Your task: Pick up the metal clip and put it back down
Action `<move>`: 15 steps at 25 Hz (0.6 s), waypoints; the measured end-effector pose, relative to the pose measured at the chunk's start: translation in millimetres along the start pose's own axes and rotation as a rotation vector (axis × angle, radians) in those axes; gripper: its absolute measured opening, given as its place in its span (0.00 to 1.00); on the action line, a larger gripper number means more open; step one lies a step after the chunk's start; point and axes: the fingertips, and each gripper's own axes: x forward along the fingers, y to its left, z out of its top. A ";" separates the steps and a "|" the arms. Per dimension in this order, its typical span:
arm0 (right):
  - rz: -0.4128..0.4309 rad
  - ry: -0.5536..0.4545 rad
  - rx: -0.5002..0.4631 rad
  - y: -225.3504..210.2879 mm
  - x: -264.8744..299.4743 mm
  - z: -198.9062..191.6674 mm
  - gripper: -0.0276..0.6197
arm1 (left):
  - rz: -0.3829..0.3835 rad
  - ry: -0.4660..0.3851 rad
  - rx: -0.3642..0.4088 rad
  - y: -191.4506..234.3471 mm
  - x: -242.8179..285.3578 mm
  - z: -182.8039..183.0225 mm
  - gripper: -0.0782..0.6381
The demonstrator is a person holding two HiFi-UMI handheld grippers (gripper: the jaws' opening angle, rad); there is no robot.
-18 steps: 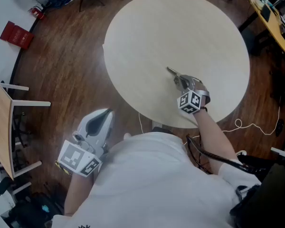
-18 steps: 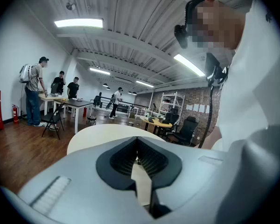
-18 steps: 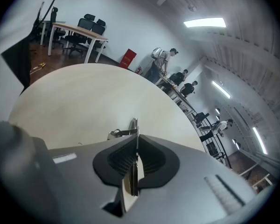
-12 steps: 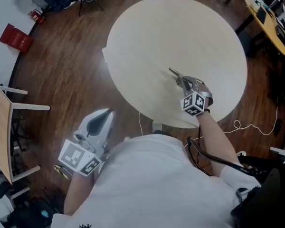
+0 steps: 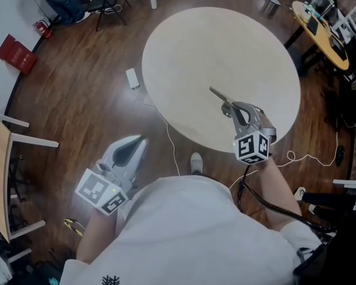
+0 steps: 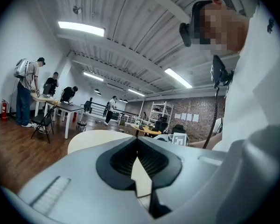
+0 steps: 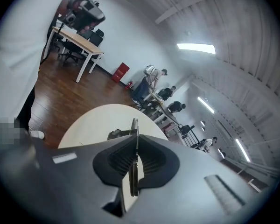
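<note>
My right gripper [image 5: 232,108] is held out on an extended arm, jaws pinched tight on the metal clip [image 7: 133,177], which sticks out past the tips. My left gripper [image 5: 136,144] hangs low at my side, jaws together with nothing between them.

Round pale tabletop [image 5: 196,46], dark plank floor [image 5: 77,94] below, small white box [image 5: 132,78] and white cable [image 5: 168,136] on floor beside it

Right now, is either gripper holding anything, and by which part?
The right gripper pinches the metal clip by its near end; the left gripper holds nothing.
</note>
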 end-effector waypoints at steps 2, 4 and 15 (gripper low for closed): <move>-0.018 -0.007 -0.013 1.2 -24.2 21.4 0.05 | -0.012 -0.006 0.002 1.9 -10.5 -0.5 0.11; -0.034 -0.010 -0.025 4.9 -49.5 40.4 0.05 | -0.018 -0.012 0.007 2.0 -20.4 -1.5 0.11; -0.086 -0.028 -0.034 46.6 -149.7 122.7 0.05 | -0.075 0.007 0.021 -0.8 -64.7 -22.6 0.10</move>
